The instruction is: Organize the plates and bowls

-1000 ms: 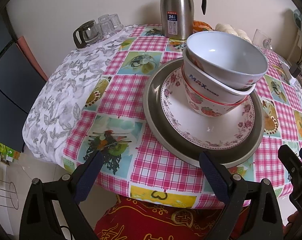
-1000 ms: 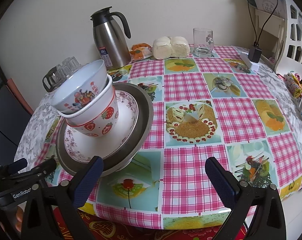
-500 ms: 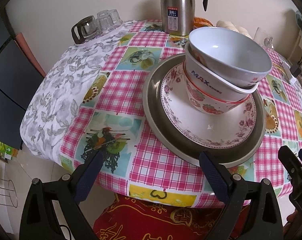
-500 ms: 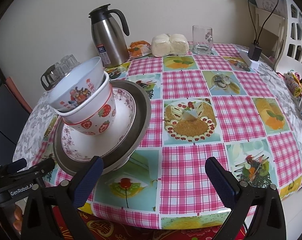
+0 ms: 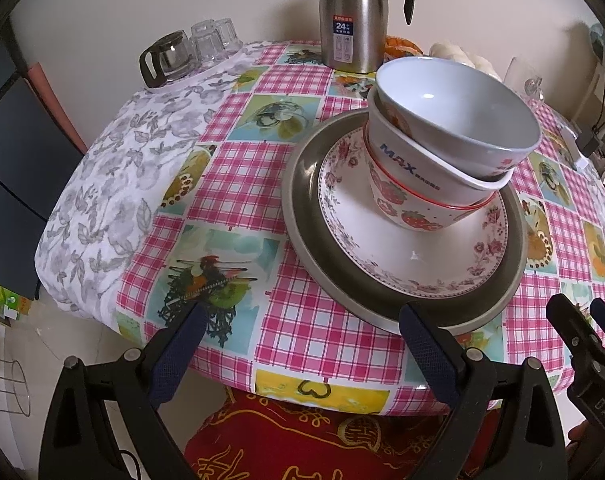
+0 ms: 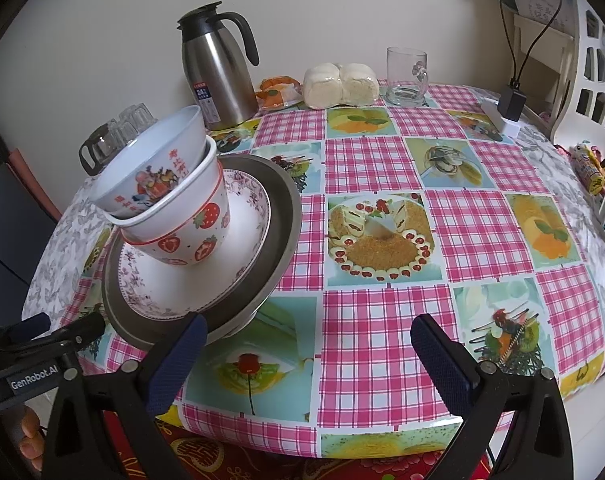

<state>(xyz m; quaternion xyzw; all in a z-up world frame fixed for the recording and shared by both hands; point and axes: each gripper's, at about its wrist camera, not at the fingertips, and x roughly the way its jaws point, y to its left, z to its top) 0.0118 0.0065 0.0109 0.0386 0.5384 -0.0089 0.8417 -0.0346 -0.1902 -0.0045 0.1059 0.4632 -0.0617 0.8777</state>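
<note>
**A:** Four dishes are sitting in one pile at about nine o'clock on the table: a wide grey metal plate at the bottom, a white floral-rimmed plate in it, a white strawberry-printed bowl on that, and a white bowl with red figures nesting in the top, tilting a little.

**B:** Is anything changing over the last second?

**A:** Only the view. Both cameras are edging closer to the pile, which is filling more of each picture; the dishes themselves are not shifting.

**B:** And the tongs?

**A:** The left gripper is hanging spread wide at six o'clock of the pile, its right finger lying just before the metal plate's near rim. The right gripper is also spread wide, holding nothing, with checked tablecloth between its fingers.

**B:** So what does that mean for the task?

**A:** The plates and bowls are already lying nested by size. Whether this pile is the finished order or is waiting to be taken apart, I am not able to judge.
</note>
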